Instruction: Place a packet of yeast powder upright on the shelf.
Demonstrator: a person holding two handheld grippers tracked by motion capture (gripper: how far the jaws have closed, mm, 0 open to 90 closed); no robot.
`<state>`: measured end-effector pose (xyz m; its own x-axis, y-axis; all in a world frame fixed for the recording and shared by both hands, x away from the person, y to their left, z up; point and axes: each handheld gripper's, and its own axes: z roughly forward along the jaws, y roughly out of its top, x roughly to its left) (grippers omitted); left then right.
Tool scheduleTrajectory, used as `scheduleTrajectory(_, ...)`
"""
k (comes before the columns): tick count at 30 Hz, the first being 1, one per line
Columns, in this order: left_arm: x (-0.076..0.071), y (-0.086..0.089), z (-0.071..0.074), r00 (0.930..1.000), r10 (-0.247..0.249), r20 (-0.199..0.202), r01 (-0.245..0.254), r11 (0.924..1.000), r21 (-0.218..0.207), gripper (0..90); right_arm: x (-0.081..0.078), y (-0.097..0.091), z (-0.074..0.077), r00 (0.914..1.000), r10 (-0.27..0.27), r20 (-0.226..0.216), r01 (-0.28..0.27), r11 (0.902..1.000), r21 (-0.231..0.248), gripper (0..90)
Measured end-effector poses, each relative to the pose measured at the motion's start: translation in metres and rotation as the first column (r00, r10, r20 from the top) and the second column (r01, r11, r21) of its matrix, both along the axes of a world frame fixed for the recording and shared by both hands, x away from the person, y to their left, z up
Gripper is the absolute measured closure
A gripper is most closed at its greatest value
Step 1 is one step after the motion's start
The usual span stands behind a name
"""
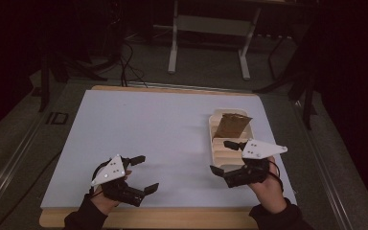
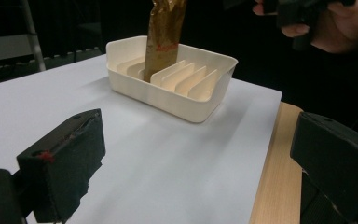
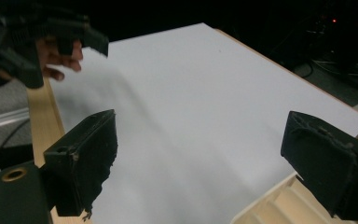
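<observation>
- High view: the left gripper (image 1: 141, 173) is hovering, jaws apart, near the table's (image 1: 139, 120) front edge, with wide bare white surface lying ahead. The right gripper (image 1: 222, 156) is hanging, jaws spread and empty, over the near end of the rack (image 1: 214, 143), which is sitting near the right edge.
- Left gripper view: a brown packet (image 2: 164, 37) is standing upright in the rack's (image 2: 168, 95) far slots; its red print is too blurred for reading.
- Right gripper view: open jaws are framing bare tabletop (image 3: 191, 107), the rack's corner (image 3: 279, 205) just below.
</observation>
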<state>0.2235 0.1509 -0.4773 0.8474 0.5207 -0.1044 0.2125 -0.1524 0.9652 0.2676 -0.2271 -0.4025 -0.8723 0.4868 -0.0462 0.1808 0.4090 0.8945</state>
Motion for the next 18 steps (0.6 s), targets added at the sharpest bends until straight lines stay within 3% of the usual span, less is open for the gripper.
scheduleTrajectory(11, 0.000, 0.003, 0.000, 1.0000, 0.007, -0.007, -0.007, 1.0000, -0.006, 4.0, -0.027, -0.002, -0.023, 0.9991, 0.016, -0.039, -0.016, 0.9997, 0.016, 10.6)
scheduleTrajectory(13, 0.000, 0.003, 0.000, 0.9999, 0.006, -0.009, -0.006, 0.9999, -0.011, 3.9, -0.032, -0.005, -0.026, 0.9997, 0.017, -0.020, -0.017, 0.9999, -0.002, 10.6)
scheduleTrajectory(18, 0.000, 0.001, -0.002, 0.9999, 0.000, -0.013, 0.000, 1.0000, -0.006, 3.9, -0.038, -0.014, -0.037, 0.9987, -0.001, -0.051, 0.000, 1.0000, -0.009, 10.5)
